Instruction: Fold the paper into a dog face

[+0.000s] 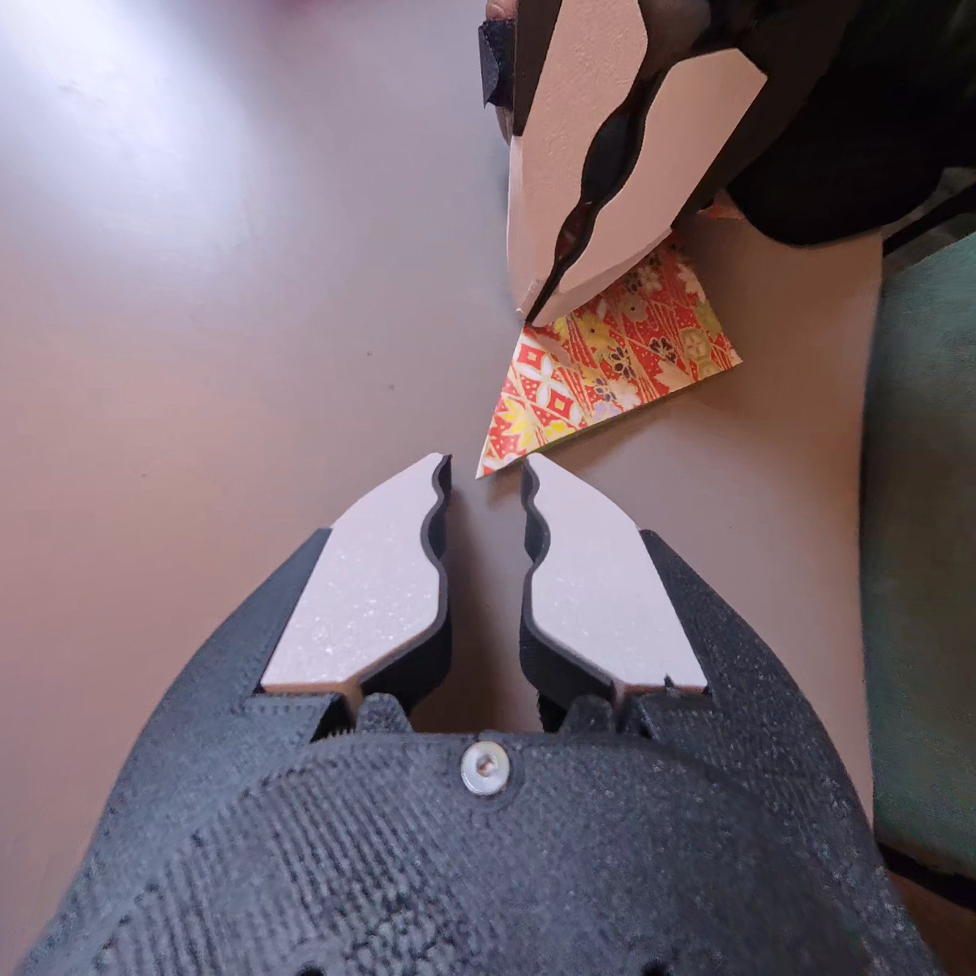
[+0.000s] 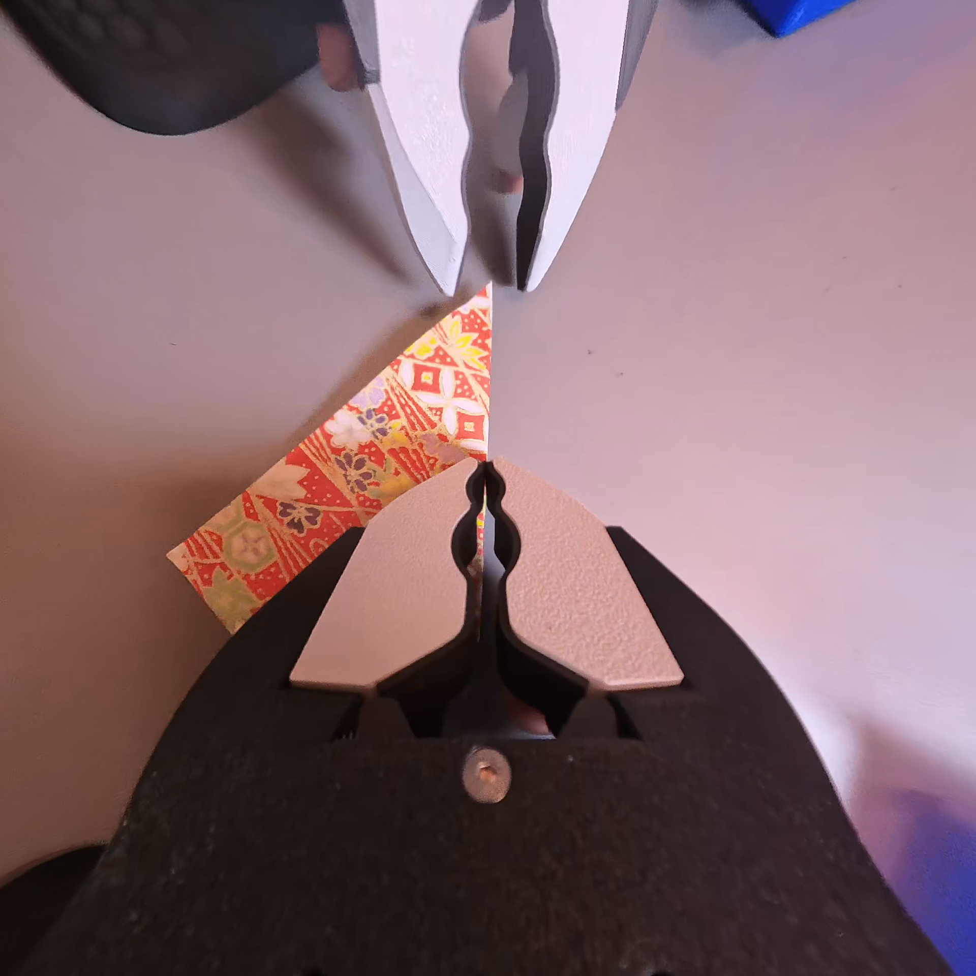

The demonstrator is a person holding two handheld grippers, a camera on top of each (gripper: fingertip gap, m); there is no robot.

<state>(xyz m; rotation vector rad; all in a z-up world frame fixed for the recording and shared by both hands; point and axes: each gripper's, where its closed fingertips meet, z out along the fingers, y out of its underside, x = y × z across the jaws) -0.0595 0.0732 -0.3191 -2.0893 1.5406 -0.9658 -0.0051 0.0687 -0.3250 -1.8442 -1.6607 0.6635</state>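
The paper [image 1: 607, 369] is red with a gold and white flower pattern, folded into a triangle on the grey-beige table [image 1: 211, 317]. My right gripper [image 1: 533, 311] comes in from the top of the left wrist view and is shut on the paper's long edge. In the right wrist view the right gripper [image 2: 486, 465] pinches that edge, and the paper [image 2: 380, 449] spreads out to its left. My left gripper [image 1: 486, 465] is open, with the paper's pointed corner just at the gap between its fingertips. It also shows opposite in the right wrist view [image 2: 486, 288], jaws slightly apart.
A teal surface [image 1: 924, 528] runs along the table's right edge in the left wrist view. A blue object [image 2: 792, 16] sits at the far right of the right wrist view, and another blue patch [image 2: 940, 871] lies near its lower right. Left tips to right tips: about 6 centimetres. To the blue object [image 2: 792, 16]: left tips about 20 centimetres, right tips about 25 centimetres.
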